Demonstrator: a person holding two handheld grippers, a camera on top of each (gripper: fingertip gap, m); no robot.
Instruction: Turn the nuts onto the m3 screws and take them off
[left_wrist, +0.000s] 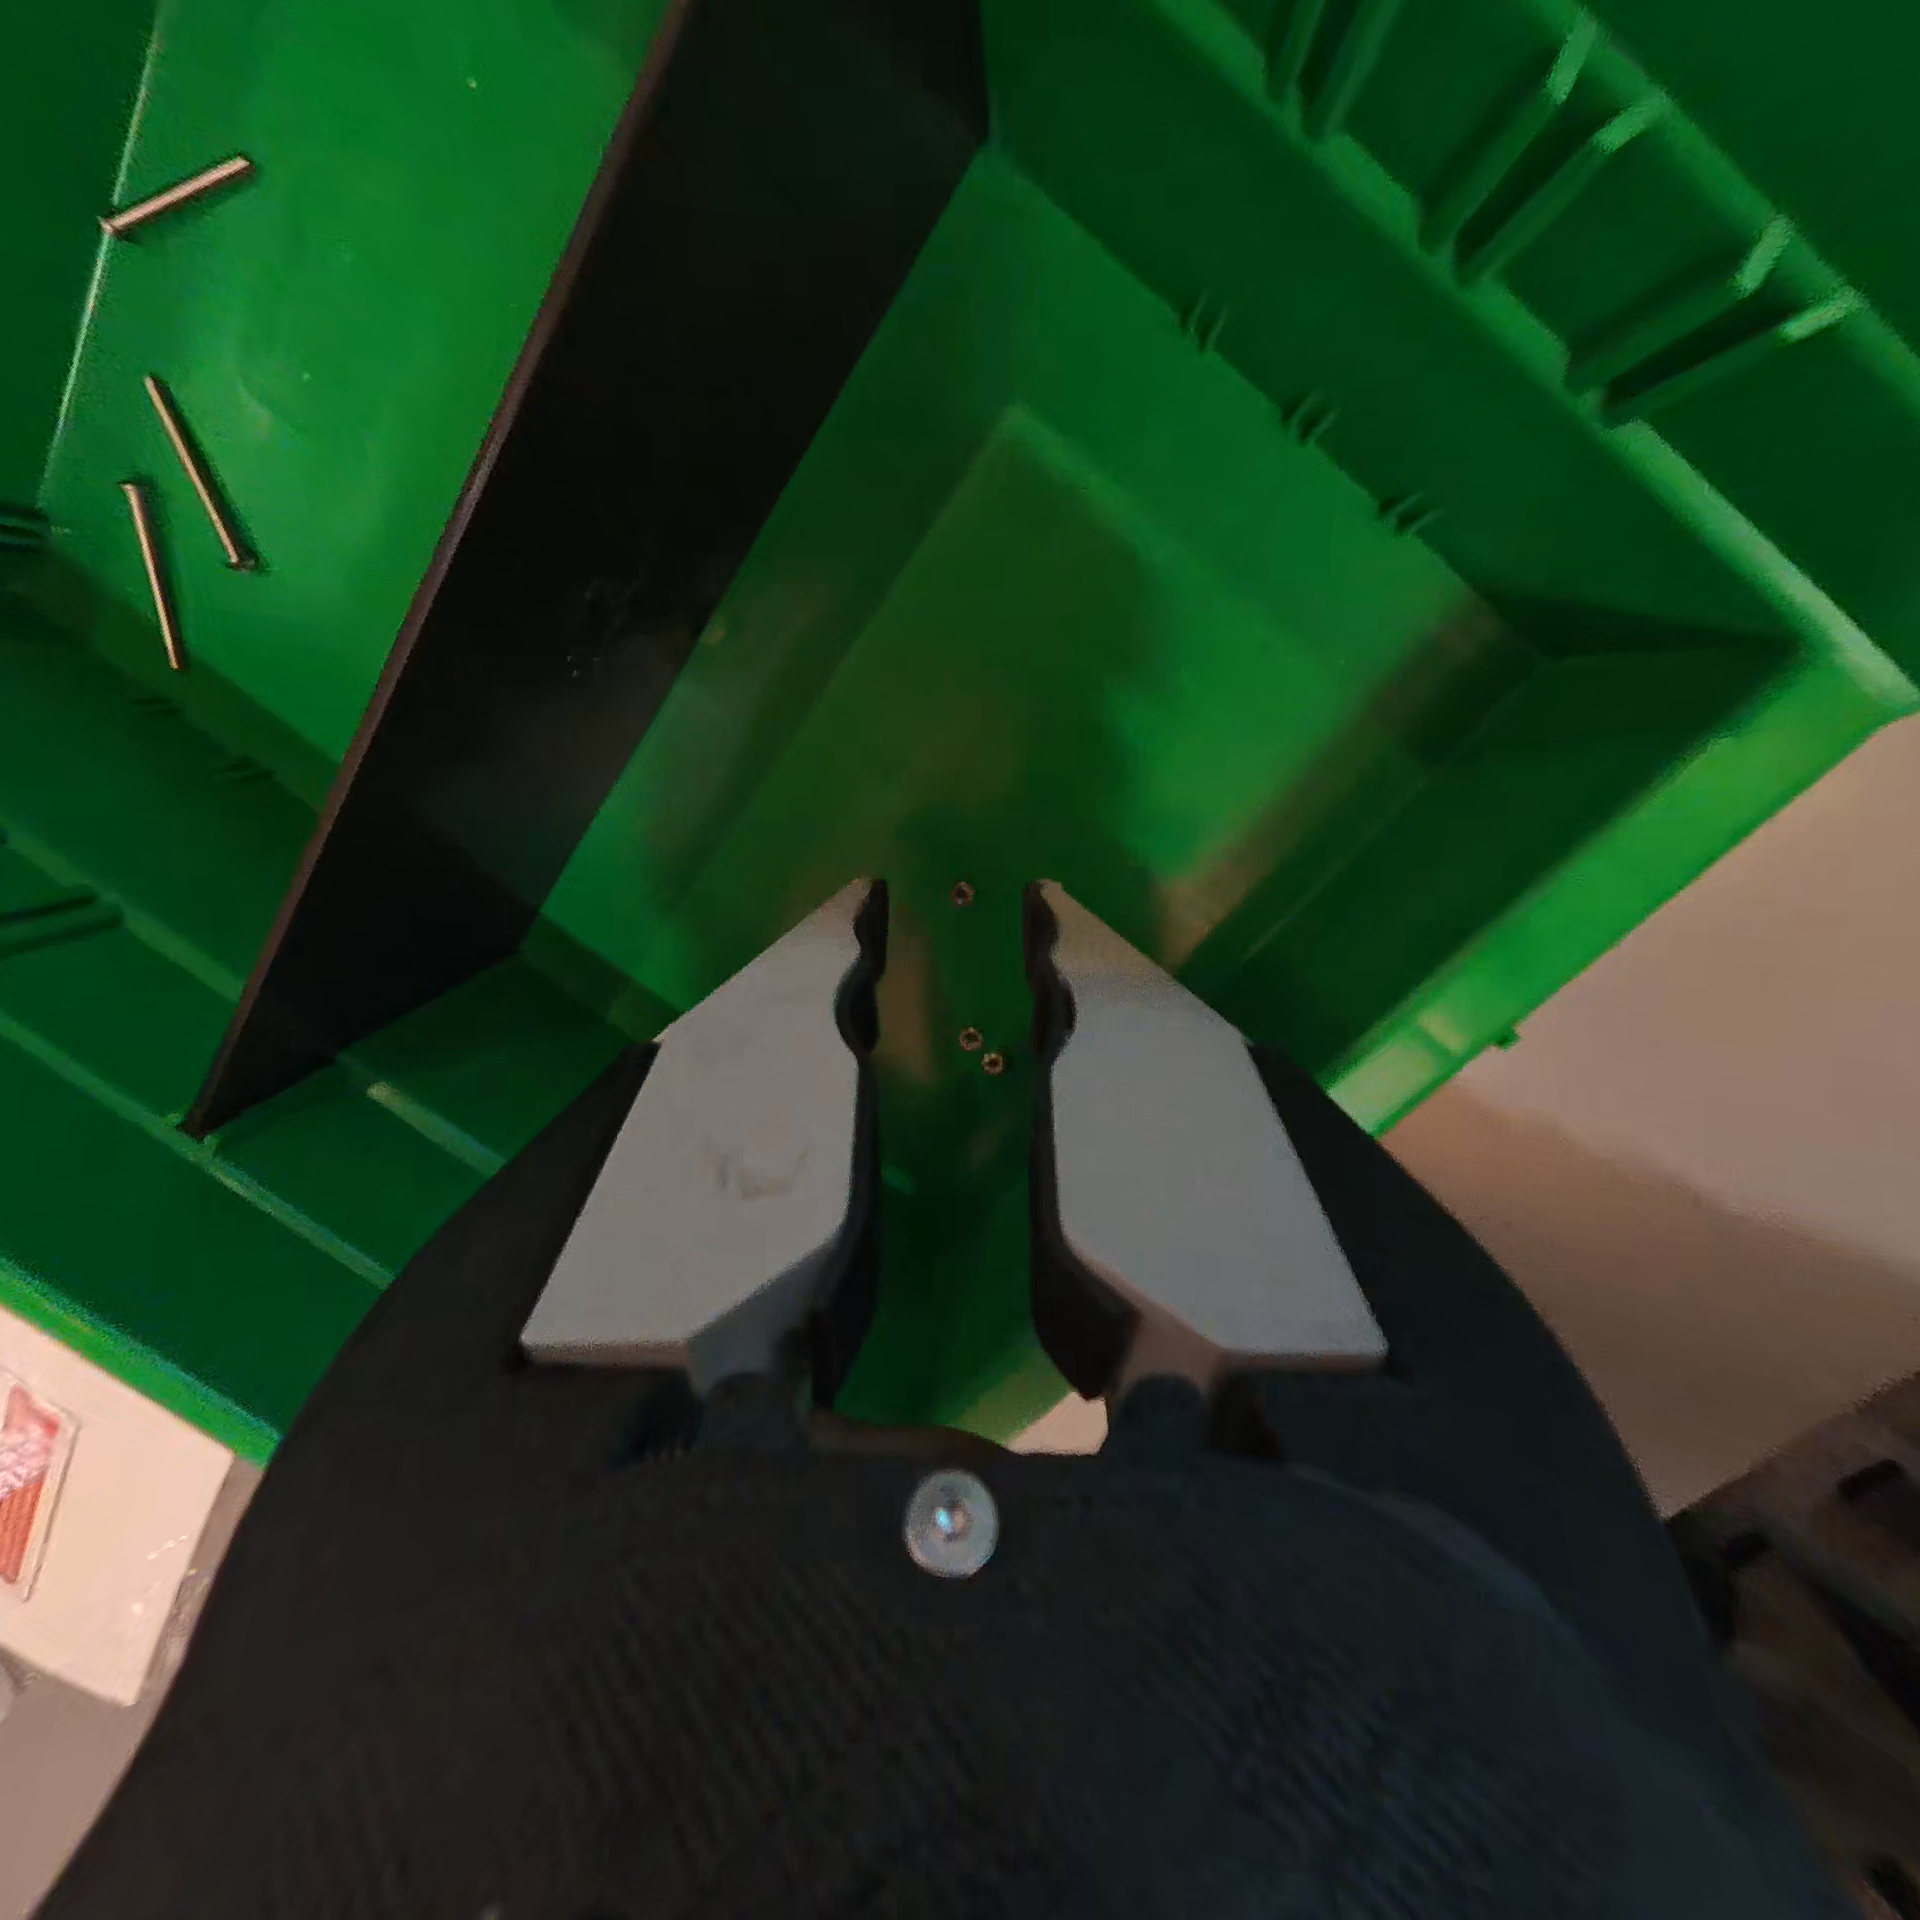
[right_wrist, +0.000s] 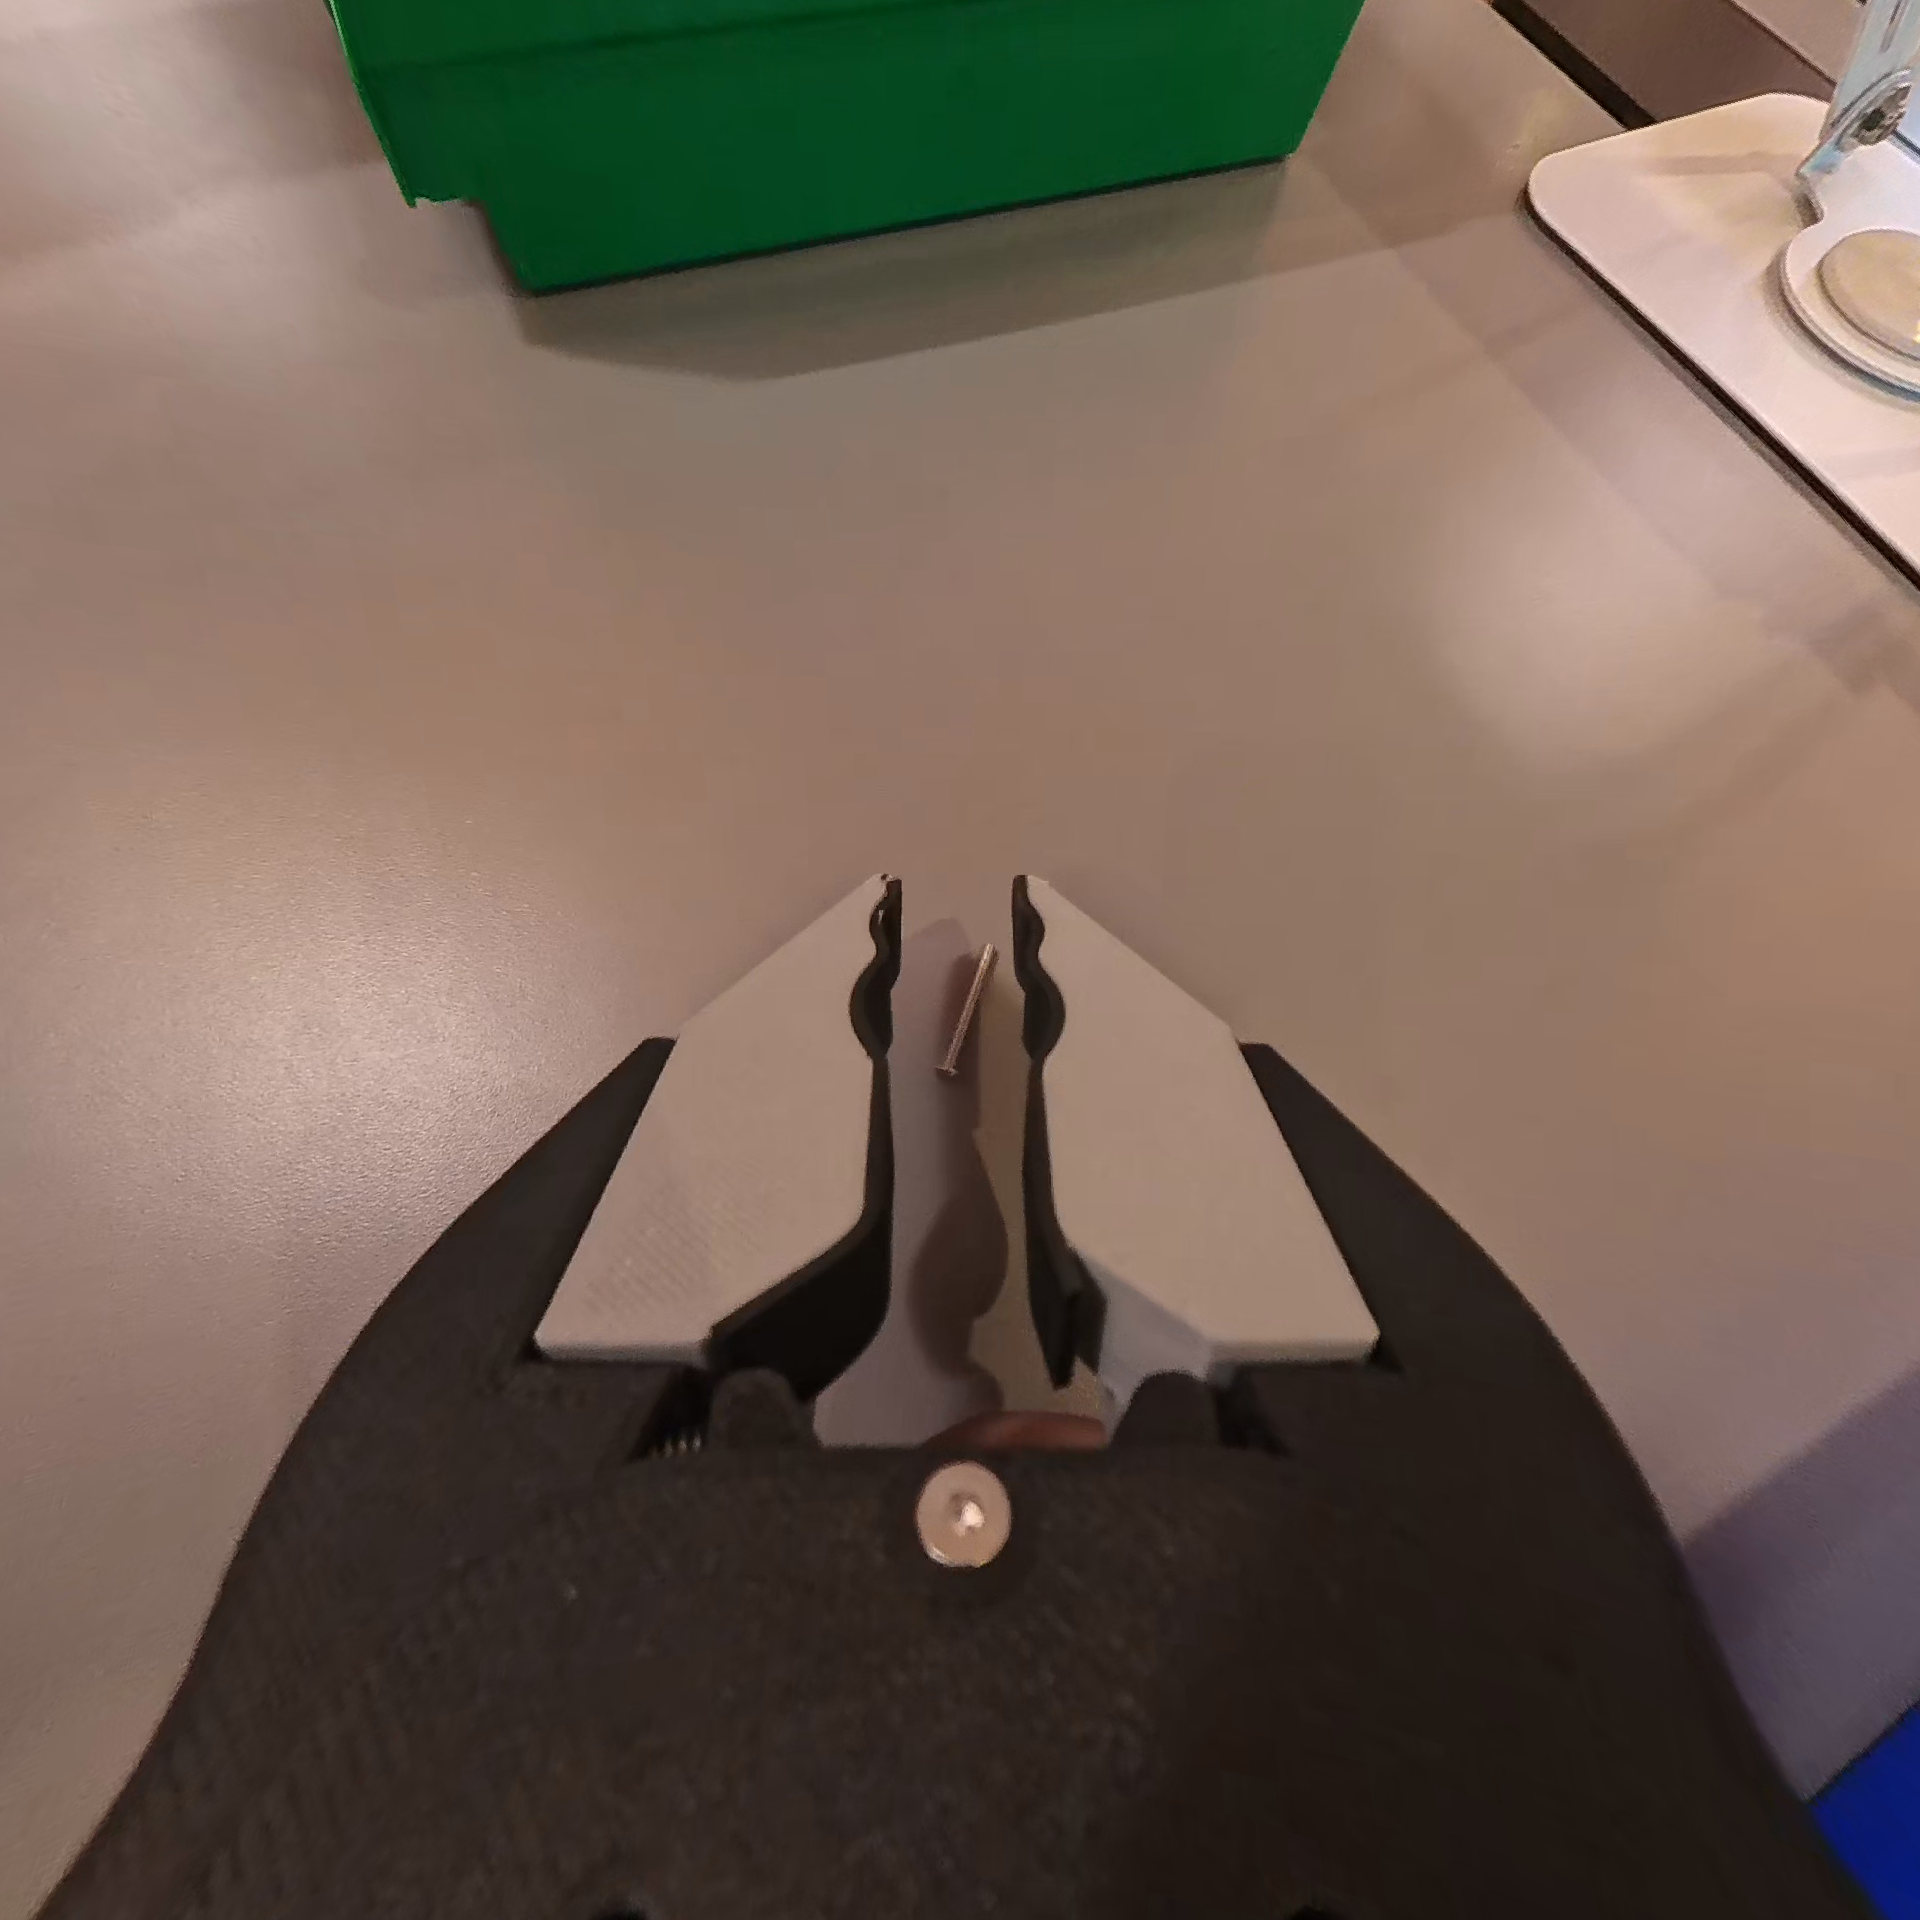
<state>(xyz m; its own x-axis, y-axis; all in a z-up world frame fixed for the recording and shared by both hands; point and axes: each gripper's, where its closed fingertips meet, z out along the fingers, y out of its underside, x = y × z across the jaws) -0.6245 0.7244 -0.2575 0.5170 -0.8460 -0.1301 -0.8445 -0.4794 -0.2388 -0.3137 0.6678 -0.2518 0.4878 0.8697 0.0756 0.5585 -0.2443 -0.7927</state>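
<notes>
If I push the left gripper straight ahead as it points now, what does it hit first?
Most likely the green bin's floor, near the small nuts between the open left gripper; depth is unclear.

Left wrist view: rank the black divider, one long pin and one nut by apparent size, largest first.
1. black divider
2. long pin
3. nut, a tiny speck between the left gripper's fingers.
The gaps are too wide for camera nearness to alter this.

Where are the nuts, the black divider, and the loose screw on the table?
Nuts (left_wrist: 962, 891): left wrist view, farthest nut.
Black divider (left_wrist: 644, 499): left wrist view, its face.
Screw (right_wrist: 966, 1010): right wrist view, mid-shaft.
</notes>
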